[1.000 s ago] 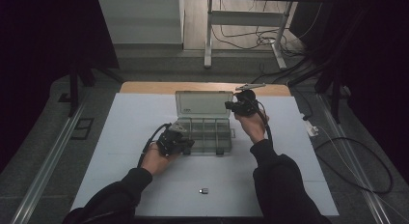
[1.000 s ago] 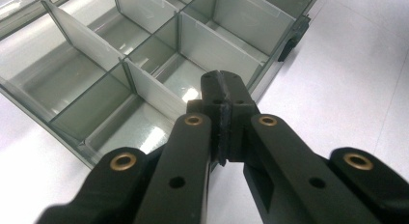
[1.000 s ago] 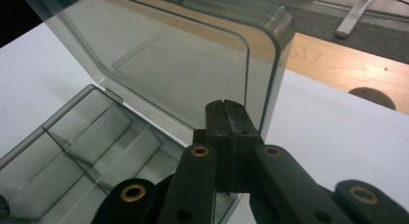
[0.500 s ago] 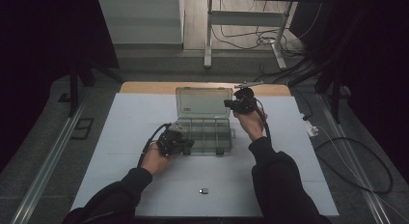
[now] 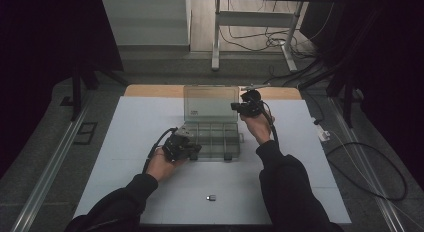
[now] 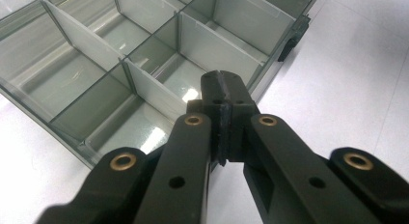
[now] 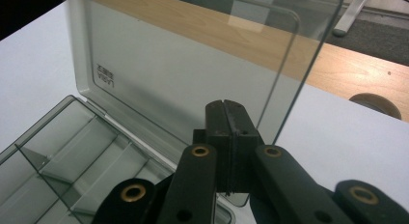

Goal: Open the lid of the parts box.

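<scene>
A lab-like recording room is showing: black cables are trailing on the floor beyond the white-topped table, with dark surroundings.

A white table fills the middle of the high view, with a strip of bare wood along its far edge. A clear compartment box lies at its centre, lid raised. A small dark object lies near the lower edge.

Glossy smoky clear plastic organizer box w/ lid; matt white tabletop; wood edge strip.
</scene>
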The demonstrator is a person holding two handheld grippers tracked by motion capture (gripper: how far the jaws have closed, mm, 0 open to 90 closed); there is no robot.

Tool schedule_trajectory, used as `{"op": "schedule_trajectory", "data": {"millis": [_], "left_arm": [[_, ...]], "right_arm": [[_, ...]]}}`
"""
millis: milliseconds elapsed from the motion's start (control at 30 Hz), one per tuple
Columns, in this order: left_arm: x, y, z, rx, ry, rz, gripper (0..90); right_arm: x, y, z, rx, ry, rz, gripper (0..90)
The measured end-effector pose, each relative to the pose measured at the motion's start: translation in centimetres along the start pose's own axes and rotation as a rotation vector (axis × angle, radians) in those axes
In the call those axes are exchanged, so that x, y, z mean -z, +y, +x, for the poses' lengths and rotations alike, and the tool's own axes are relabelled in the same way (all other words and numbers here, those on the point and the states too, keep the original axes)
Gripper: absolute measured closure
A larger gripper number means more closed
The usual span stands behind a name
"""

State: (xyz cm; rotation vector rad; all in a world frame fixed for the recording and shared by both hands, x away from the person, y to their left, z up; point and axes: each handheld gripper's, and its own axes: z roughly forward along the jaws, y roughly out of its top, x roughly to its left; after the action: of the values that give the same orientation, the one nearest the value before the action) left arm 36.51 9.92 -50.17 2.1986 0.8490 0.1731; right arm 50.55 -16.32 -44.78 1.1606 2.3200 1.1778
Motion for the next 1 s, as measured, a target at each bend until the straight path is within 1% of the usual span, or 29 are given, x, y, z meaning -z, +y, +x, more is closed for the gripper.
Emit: {"op": "schedule_trajectory", "data": {"millis": [133, 333, 500, 600, 700, 833, 900, 1000], "left_arm": [[0.0, 0.0, 0.0, 0.000, 0.000, 0.000, 89.5], [0.0, 0.0, -0.1, -0.003, 0.005, 0.001, 89.5], [0.0, 0.1, -0.1, 0.002, 0.011, 0.004, 89.4], [0.1, 0.2, -0.2, 0.006, 0.018, 0.007, 89.1], [0.2, 0.3, -0.3, 0.000, 0.021, 0.011, 85.5], [0.7, 0.5, -0.4, -0.004, 0.020, 0.006, 81.0], [1.1, 0.6, -0.4, -0.009, 0.029, 0.003, 77.9], [1.6, 0.6, -0.2, 0.001, 0.034, 0.000, 72.1]], "right_arm": [[-0.4, 0.0, -0.1, -0.003, -0.003, 0.005, 88.6], [-0.7, -0.2, 0.0, 0.008, -0.002, 0.030, 88.5], [-0.2, -0.2, 0.3, 0.020, 0.004, 0.041, 86.4], [0.3, -0.3, 0.5, 0.021, 0.017, 0.045, 83.2], [0.7, -0.5, 0.7, 0.024, 0.018, 0.050, 79.1], [1.2, -0.7, 1.1, 0.012, 0.032, 0.060, 72.3], [1.5, -0.8, 1.3, 0.022, 0.036, 0.070, 69.2], [2.0, -1.1, 1.8, 0.037, 0.037, 0.075, 64.4]]}}
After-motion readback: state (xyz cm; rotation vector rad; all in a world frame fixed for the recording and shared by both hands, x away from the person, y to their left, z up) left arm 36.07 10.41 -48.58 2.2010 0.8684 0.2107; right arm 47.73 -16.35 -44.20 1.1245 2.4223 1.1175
